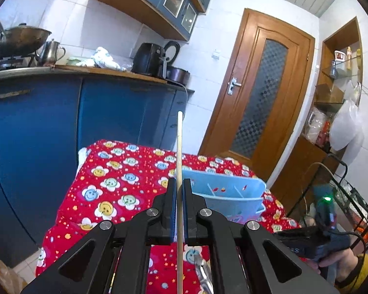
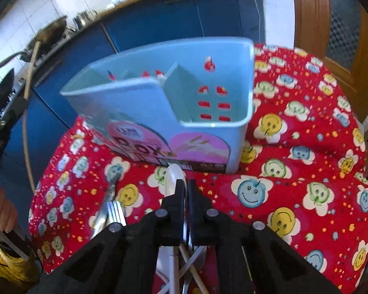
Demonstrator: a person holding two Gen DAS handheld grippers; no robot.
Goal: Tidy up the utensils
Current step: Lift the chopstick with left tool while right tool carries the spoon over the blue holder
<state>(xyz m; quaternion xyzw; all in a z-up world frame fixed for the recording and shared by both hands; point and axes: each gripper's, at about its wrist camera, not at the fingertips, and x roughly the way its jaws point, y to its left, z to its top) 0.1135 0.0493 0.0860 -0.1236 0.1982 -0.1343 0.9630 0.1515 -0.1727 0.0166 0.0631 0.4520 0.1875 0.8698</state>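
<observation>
My left gripper (image 1: pixel 180 183) is shut on a wooden chopstick (image 1: pixel 179 147) and holds it upright above the red smiley-flower tablecloth (image 1: pixel 115 183). The light-blue utensil caddy (image 1: pixel 230 191) with dividers stands just right of it. In the right wrist view the caddy (image 2: pixel 159 112) stands ahead, and the left gripper with the chopstick (image 2: pixel 30 71) is at the far left. My right gripper (image 2: pixel 186 186) is nearly shut, low over a pile of utensils; whether it holds one I cannot tell. A white spoon (image 2: pixel 171 178) and a metal fork (image 2: pixel 110 201) lie by it.
Blue kitchen cabinets (image 1: pixel 61 122) with a wok, kettle and air fryer stand behind the table. A wooden door (image 1: pixel 257 93) is at the right. The cloth-covered table (image 2: pixel 306 171) extends right of the caddy. More chopsticks and metal utensils (image 2: pixel 191 269) lie under the right gripper.
</observation>
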